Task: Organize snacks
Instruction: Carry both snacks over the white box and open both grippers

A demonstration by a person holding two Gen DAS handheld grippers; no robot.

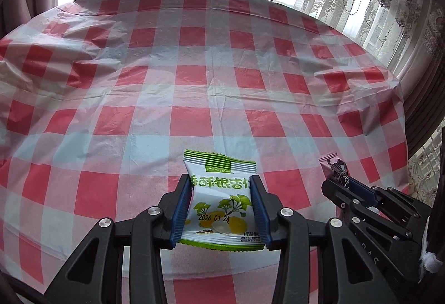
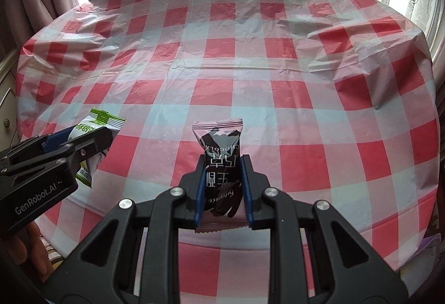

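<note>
At the bottom centre of the left wrist view, the left tongs (image 1: 222,192) stand partly open, their blue pads pressed against both sides of a green-and-white snack packet (image 1: 222,201), which they hold above the table (image 1: 194,54). The packet's side edges are hidden behind the pads, so the printed characters are cut off at either end; a printed date reads only in part. At the lower right, the right tongs (image 1: 335,165) enter sideways. Only a pink sliver of what they carry shows at their tip, too little to name here. The table's red-and-white checked cover is creased, and the window beyond is washed out to white.

At the bottom centre of the right wrist view, the right tongs (image 2: 222,165) are narrowly open and clamped on a pink-and-dark chocolate packet (image 2: 221,165), held up off the table (image 2: 278,54). Its print appears upside down and is partly covered by the pads. At the left edge, the left tongs (image 2: 91,137) show from the side with the green-and-white snack packet (image 2: 96,123) between them, its middle hidden by the black fingers. Part of a hand (image 2: 33,248) shows dimly at the lower left.
</note>
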